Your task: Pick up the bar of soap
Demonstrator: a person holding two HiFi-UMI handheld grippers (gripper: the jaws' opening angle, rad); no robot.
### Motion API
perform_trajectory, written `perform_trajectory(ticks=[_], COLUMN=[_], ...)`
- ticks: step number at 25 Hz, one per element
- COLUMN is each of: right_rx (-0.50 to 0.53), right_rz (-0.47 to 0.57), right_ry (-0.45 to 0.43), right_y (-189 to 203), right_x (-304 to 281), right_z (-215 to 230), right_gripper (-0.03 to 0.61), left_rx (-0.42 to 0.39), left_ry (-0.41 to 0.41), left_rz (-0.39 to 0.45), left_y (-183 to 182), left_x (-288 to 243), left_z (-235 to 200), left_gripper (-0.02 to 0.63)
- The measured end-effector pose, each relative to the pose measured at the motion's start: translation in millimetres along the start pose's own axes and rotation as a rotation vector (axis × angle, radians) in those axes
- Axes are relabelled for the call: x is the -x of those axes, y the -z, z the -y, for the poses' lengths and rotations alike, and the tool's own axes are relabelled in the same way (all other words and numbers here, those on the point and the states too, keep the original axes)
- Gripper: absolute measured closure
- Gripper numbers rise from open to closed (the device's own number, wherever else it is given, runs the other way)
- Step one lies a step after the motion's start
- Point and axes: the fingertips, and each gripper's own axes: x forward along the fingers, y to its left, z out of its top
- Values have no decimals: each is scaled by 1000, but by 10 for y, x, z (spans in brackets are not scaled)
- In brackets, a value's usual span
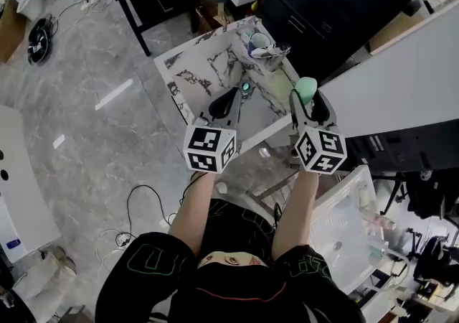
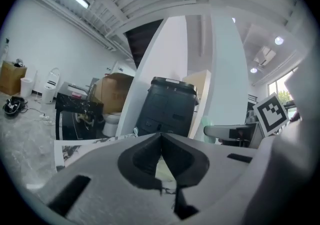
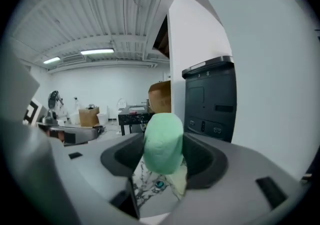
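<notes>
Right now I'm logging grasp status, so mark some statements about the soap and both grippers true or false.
1. The right gripper is clamped on the green soap bar. True.
2. The left gripper is wide open. False: its jaws are together, with nothing between them.
3. The soap lies on the marble table. False: it is held up off the table.
4. A container stands on the table. True.

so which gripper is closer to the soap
Right. The right gripper is shut on the soap; the left gripper is off to the soap's left, shut on nothing and clear of it.
</notes>
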Motion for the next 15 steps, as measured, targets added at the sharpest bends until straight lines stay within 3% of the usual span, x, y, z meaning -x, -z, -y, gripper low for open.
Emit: perform_trajectory(ticks=[9,15], right_rx=[-1,-14], right_rz=[157,205], right_ry=[-93,-98], right_y=[-311,-363], right_x=[501,683], right_z=[-71,6], right_gripper=[328,328], left_rx=[-135,-191], left_ry=[-30,-60], left_rz=[107,127], left_y=[-560,-717], left_x=[239,342], left_z=[350,431], left_gripper=[606,606])
